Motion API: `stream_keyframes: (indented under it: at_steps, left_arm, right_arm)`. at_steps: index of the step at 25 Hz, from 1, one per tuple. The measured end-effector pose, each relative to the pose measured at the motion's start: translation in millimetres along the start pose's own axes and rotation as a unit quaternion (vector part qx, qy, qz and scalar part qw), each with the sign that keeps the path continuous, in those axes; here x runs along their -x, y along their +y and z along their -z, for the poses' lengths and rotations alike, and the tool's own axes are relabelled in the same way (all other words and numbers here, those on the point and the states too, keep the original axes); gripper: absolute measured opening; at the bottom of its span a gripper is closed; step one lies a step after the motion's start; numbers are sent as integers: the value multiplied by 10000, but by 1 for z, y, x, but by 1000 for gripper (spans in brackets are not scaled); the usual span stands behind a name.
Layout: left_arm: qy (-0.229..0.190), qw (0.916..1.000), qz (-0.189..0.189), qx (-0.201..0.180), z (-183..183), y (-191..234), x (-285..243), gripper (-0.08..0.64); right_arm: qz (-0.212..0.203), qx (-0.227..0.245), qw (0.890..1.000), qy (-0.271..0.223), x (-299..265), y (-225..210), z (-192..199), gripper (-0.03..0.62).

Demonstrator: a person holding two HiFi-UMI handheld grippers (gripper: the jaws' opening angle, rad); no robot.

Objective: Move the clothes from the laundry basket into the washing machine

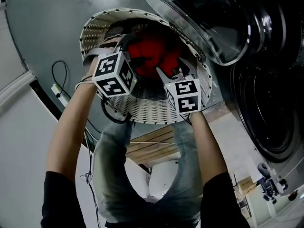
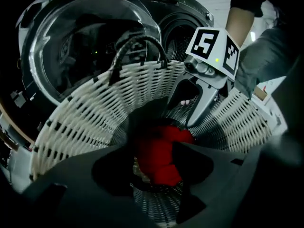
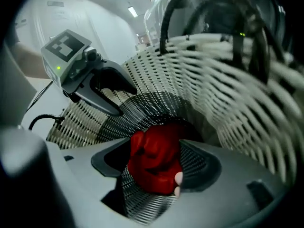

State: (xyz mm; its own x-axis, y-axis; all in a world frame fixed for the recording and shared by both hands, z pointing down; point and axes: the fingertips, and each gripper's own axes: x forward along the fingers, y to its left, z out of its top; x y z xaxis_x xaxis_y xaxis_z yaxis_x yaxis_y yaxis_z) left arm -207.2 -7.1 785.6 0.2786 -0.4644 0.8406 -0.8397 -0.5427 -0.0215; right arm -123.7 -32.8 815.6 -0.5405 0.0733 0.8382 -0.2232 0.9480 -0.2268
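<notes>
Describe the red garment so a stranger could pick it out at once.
Find the dark front-loading washing machine with its round door swung open; a white woven laundry basket stands next to it. At the bottom of the basket lies a crumpled cloth, the only bright red thing against the pale weave.

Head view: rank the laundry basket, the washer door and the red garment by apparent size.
1. laundry basket, largest
2. washer door, though the frame edge crops it
3. red garment, smallest, partly covered
</notes>
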Motion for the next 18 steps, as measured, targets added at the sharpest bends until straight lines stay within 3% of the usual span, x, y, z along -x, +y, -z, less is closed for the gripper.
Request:
stream_keyframes:
  at_steps: [3,6,11,14,18]
  left_arm:
    - [114,9998,62,-165,11,-1,-25,262]
    - [378,9973,237,-590,25,-8,-51,263]
    - [813,9856,428,-1420,43,-12,-90,278]
    - [922,9768,417,-1885,50,-13,-110,297]
    - [1152,9687,625,-2110,69,-15,-137,349]
  right_arm:
    - [47,-28,9999,148,-22,-8,18,325]
    - [52,-104,9993,365,-46,-13,40,336]
    - [169,98,9958,897,-80,-27,83,371]
    - [239,-84,9945,1013,-99,-35,100,399]
    - [409,-117,9940,1004,-125,-48,107,450]
